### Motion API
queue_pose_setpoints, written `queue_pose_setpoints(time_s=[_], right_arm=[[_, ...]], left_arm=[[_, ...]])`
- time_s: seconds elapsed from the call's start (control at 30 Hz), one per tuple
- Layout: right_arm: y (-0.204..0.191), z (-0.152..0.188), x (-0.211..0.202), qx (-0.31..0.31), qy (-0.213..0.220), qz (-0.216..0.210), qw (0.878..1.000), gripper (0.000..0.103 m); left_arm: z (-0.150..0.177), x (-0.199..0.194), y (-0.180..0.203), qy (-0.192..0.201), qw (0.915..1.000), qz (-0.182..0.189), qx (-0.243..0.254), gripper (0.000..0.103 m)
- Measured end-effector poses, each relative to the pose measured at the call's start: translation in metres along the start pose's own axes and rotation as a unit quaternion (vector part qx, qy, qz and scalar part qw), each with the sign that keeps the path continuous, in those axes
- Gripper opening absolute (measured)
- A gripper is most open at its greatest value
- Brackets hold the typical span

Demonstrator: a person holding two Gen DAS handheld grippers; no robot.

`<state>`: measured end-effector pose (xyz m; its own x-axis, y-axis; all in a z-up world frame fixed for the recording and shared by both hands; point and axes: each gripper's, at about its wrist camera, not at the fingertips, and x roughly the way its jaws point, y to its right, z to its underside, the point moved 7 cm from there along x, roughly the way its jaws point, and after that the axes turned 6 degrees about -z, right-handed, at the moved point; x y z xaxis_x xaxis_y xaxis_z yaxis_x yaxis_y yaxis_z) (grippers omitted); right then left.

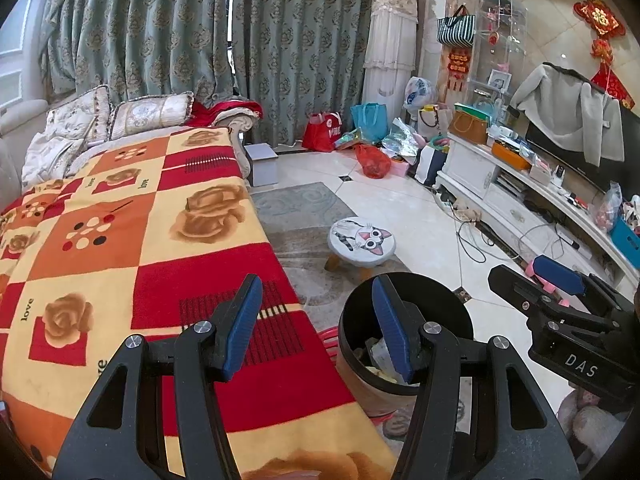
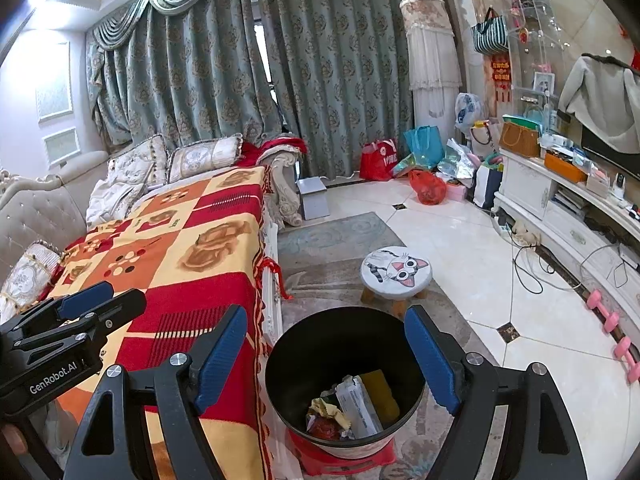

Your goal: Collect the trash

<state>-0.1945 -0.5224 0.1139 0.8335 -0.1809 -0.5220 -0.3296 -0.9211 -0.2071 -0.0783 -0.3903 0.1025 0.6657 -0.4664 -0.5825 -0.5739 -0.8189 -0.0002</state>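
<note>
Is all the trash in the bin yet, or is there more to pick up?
Some trash looks done: crumpled wrappers and a yellow piece lie inside the black bin. Nothing is in hand now: the right tongs hang open above the bin, and the left tongs are open and empty too. No loose trash shows on the blanket; whether the bags on the floor by the curtain count, I cannot tell.

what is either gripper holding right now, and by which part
Nothing. The left gripper and the right gripper both stand open and empty; the trash lies in the bin below.
</note>
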Motion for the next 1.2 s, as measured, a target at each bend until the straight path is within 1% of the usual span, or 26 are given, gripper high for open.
queue_pose_setpoints(time_s=[1.03,1.2], right_arm=[[0.0010,0.0016,0.0029,0.000,-0.005,0.000,1.000,0.080],[0.0028,0.0059,0.0041,0.001,-0.006,0.000,1.000,0.081]], left_arm=[[-0.0001,0.0019,-0.0002,-0.007,1.0000,0.002,-0.002,0.056],[0.0025,0.0018,0.0004,-0.008,1.0000,0.002,-0.002,0.056]])
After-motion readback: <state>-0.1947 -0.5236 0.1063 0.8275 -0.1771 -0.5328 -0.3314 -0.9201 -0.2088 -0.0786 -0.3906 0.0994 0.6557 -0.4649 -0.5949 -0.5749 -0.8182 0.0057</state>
